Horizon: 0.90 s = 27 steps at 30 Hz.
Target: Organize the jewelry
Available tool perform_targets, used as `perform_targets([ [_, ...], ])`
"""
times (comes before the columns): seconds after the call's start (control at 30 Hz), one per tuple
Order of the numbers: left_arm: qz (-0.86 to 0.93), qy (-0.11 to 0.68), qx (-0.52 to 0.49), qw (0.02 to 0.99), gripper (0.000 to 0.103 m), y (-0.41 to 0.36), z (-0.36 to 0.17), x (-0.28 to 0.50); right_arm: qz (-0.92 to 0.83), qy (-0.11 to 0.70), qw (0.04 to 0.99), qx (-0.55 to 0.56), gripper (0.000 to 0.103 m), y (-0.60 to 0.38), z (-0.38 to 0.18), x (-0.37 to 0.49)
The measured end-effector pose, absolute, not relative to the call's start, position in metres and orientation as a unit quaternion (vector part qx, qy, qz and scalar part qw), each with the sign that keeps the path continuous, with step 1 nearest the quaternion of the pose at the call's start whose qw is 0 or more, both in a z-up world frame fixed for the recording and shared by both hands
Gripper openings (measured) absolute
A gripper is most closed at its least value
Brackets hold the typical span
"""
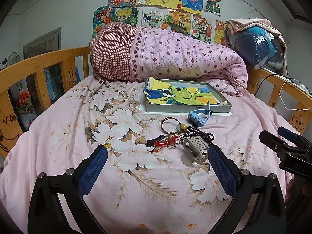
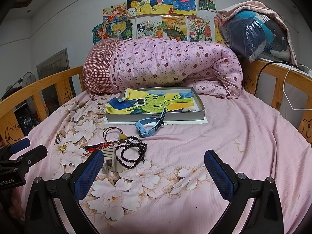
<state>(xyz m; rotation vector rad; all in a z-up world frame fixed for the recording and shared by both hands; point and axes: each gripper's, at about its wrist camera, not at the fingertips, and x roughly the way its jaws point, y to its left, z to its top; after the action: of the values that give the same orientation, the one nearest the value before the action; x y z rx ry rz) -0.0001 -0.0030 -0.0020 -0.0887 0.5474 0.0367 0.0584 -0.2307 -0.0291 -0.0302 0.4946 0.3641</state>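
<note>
Both the left gripper and right gripper hover spread wide and empty over the bed, near the bead bracelet, blue watch and shallow grey box.

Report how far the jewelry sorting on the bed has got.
Done: nothing visibly. The grey box holds only a drawing, no jewelry.
In hand: nothing. The left gripper and right gripper are both open and empty above the sheet.
Left: everything. The blue watch, dark bead strand, brown cord bracelet, red cord piece and beige hair claw all lie loose on the bed.
</note>
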Motion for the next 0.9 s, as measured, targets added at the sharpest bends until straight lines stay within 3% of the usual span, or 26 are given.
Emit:
perform_targets([
  [0.9,0.034,0.292,-0.045,0.955,0.101,-0.0010,-0.0088,0.0052,0.168,0.251,0.953,-0.007,0.103,-0.2347,-0.0319,0.0605],
])
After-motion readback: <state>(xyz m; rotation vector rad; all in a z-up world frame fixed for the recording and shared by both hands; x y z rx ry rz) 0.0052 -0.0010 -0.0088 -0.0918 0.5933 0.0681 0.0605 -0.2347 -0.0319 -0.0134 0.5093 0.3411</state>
